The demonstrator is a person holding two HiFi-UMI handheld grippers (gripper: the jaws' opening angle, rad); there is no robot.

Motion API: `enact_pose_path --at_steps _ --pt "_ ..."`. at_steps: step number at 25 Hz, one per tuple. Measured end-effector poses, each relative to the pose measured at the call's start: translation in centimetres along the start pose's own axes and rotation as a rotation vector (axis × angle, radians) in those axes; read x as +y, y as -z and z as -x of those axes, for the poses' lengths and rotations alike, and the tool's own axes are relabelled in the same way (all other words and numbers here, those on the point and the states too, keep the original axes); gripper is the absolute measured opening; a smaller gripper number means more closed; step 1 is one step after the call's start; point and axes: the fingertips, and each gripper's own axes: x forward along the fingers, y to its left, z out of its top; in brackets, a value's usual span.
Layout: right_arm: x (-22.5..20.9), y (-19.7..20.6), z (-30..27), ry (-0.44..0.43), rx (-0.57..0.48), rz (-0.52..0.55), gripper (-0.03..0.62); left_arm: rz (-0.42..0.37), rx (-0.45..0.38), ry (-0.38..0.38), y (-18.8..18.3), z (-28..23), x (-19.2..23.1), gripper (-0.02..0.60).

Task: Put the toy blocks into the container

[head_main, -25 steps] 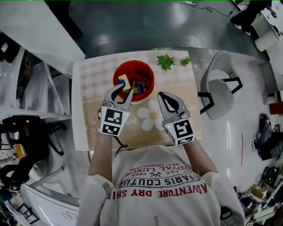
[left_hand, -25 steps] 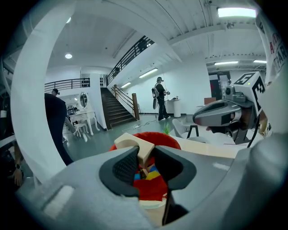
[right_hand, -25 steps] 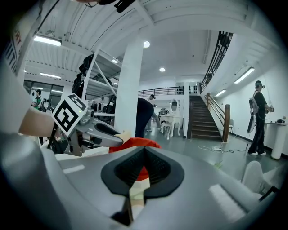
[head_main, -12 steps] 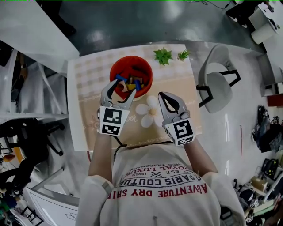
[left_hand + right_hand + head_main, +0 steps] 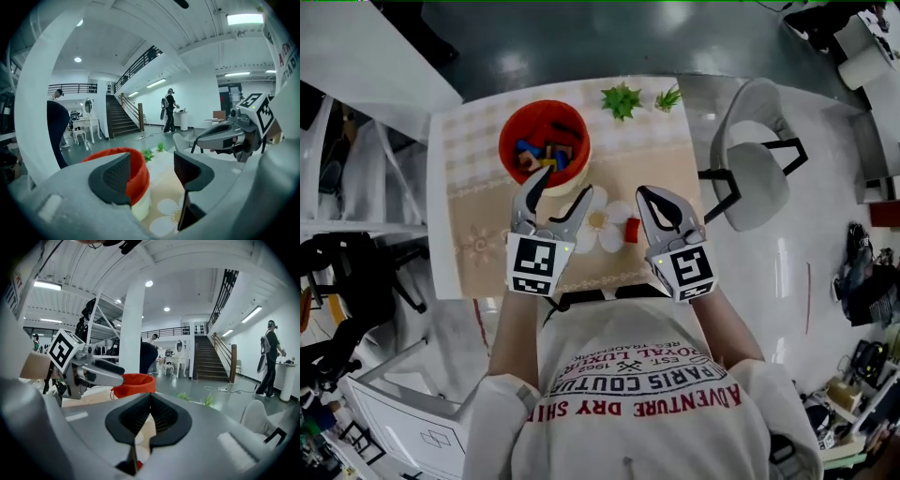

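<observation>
The red container (image 5: 544,139) stands on the table's far left with several coloured blocks (image 5: 542,156) inside. My left gripper (image 5: 561,185) hovers just on the near side of it, open and empty. In the left gripper view the container (image 5: 138,171) shows past the left jaw of that gripper (image 5: 150,171). A small red block (image 5: 631,230) lies on the mat between the grippers. My right gripper (image 5: 649,197) hangs to the right of it with jaws shut and empty. In the right gripper view the closed gripper (image 5: 150,401) points towards the container (image 5: 136,383).
Two small green plants (image 5: 622,98) (image 5: 668,97) stand at the table's far edge. A white flower print (image 5: 602,221) marks the beige mat. A grey chair (image 5: 750,178) stands right of the table (image 5: 450,187). People stand in the hall behind.
The left gripper held a beige block over the container a second ago. Its jaws opened, the block went in, and the gripper drew back towards me. The right gripper stayed shut.
</observation>
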Motion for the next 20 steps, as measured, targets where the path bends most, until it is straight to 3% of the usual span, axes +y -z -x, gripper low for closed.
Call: enact_pose_path --at_steps 3,9,20 --pt "-1.4 1.4 1.5 -0.016 0.011 -0.021 0.002 -0.009 0.038 0.018 1.2 -0.7 -3.7 0.298" --pt "-2.8 4.2 3.8 -0.07 0.039 -0.03 0.002 0.053 0.148 0.027 6.1 -1.7 -9.9 0.298" --pt "-3.5 10.1 6.0 -0.15 0.096 -0.059 0.002 0.187 0.341 -0.026 15.2 -3.0 -16.5 0.296"
